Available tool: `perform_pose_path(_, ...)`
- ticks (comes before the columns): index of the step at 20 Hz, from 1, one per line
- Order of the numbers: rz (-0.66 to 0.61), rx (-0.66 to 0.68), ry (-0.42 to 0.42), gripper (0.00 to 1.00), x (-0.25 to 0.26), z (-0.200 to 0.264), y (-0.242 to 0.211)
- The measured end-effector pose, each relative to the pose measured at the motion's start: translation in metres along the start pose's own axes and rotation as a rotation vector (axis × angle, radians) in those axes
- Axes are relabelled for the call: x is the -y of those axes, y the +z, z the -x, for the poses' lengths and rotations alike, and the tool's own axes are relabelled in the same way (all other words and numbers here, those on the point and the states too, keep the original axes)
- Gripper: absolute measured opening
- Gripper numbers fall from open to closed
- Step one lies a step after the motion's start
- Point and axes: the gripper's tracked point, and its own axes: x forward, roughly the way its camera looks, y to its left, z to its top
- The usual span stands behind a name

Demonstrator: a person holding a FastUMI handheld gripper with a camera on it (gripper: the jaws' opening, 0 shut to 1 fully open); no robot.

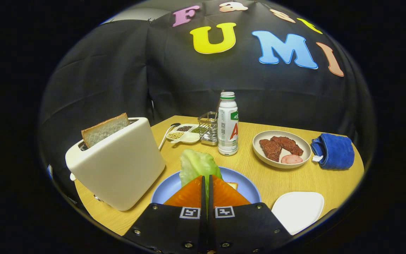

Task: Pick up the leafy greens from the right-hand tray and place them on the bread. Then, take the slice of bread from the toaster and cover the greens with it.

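Note:
My gripper (205, 177) is shut on a pale green leaf (198, 164), which sticks up from between the fingertips. The leaf hangs over a blue plate (247, 187) directly below the fingers. A corner of a bread slice (233, 185) peeks out on that plate, just right of the fingers; the rest is hidden by them. To the left stands a white toaster (118, 165) with a slice of bread (103, 129) poking up from its slot. An empty white tray (297, 211) lies to the right of the blue plate.
Beyond the plate stand a white bottle (228, 124), a wire holder (208, 128) and a small divided dish of seeds (185, 134) with a spoon. A beige plate with meat pieces (281, 148) and a folded blue cloth (334, 151) lie far right.

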Motion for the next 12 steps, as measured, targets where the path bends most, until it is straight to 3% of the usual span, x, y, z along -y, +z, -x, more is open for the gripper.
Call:
perform_pose_path(2, 0.037, -0.009, -0.021, 0.01, 0.000, -0.004, -0.004)
perform_pose_path(4, 0.068, -0.008, -0.038, 0.10, 0.002, -0.005, -0.005)
perform_pose_path(6, 0.065, -0.001, -0.051, 0.11, 0.006, -0.002, -0.002)
perform_pose_path(7, 0.061, 0.015, -0.064, 0.22, 0.011, 0.000, 0.000)
perform_pose_path(12, 0.031, 0.144, -0.109, 0.25, 0.013, 0.038, 0.022)
